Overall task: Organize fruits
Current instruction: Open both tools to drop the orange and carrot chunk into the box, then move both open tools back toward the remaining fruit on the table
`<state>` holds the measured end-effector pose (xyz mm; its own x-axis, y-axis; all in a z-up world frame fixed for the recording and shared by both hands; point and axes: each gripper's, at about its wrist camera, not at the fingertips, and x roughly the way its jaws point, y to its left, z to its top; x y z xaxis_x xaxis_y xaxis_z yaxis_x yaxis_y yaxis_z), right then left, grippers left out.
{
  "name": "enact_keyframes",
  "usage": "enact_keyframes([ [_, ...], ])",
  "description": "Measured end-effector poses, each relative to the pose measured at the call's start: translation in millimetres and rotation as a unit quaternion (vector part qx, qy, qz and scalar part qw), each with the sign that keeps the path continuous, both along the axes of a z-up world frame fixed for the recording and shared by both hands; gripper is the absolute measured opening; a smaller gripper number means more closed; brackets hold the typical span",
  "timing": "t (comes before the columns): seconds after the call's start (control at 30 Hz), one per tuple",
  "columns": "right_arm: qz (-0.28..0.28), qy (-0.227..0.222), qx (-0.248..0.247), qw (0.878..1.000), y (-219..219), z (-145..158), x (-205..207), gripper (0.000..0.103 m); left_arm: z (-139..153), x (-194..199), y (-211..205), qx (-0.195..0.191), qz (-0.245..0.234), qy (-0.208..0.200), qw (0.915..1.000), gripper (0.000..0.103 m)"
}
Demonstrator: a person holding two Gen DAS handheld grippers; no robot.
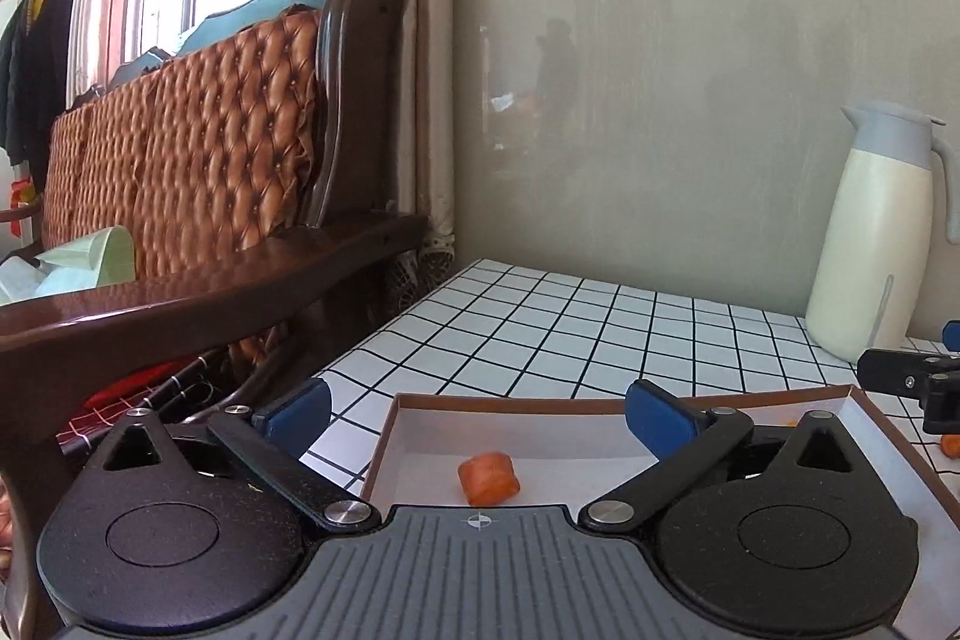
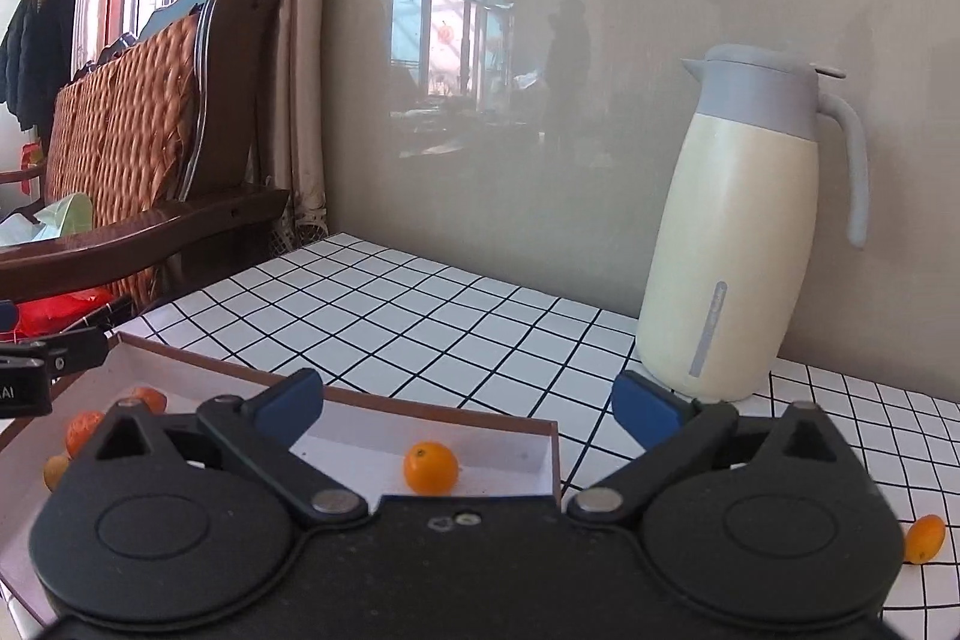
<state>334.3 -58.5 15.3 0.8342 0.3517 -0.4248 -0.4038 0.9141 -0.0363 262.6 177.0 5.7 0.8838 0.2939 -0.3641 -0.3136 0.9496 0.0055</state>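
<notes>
Spreading wide in the lower part of the left wrist view, the left gripper (image 1: 477,415) holds nothing; its 2 blue pads (image 1: 300,415) stand far apart and touch no fruit. The left pad hangs over the checked tabletop (image 1: 540,322), the right one over the box (image 1: 384,436), a shallow white tray with a brown rim. Between the jaws and a little below the pads in the frame, 1 blurred orange fruit (image 1: 489,478) lies on the box floor at lower centre, clear of both pads. At the right edge of that frame a cream jug (image 1: 870,244) stands on the tabletop, and below it part of the other gripper's black body shows.

In the right wrist view, a cluster of 3 or so oranges (image 2: 84,430) lies in the box's left part at lower left, half hidden behind the gripper body. The right gripper (image 2: 468,409) is likewise fully apart and empty. A small round orange (image 2: 431,467) sits inside the box near its right wall, between the jaws and just below pad level, touching neither pad. At the lower right edge, 1 loose orange (image 2: 924,538) rests on the tabletop outside the box, right of the gripper.
</notes>
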Motion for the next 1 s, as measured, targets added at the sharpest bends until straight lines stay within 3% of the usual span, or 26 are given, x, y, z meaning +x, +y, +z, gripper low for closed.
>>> enact_keyframes([
  [0.33, 0.016, -0.007, -0.002, 1.0, -4, 9, -20, 0.097, 8, -23, -11, -0.003, -0.003, -0.007, 1.0, 0.103],
  [0.6, -0.015, -0.044, -0.005, 0.999, -27, 27, -54, 0.097, 24, -62, -53, 0.053, -0.018, -0.045, 0.9974, 0.103],
  [0.8, -0.019, -0.037, -0.006, 0.999, -54, 27, -88, 0.097, 21, -99, -74, -0.003, -0.045, -0.05, 0.9977, 0.103],
  [1.0, -0.029, -0.046, -0.025, 0.998, -86, 22, -122, 0.097, 19, -114, -104, -0.012, -0.084, -0.045, 0.9954, 0.103],
])
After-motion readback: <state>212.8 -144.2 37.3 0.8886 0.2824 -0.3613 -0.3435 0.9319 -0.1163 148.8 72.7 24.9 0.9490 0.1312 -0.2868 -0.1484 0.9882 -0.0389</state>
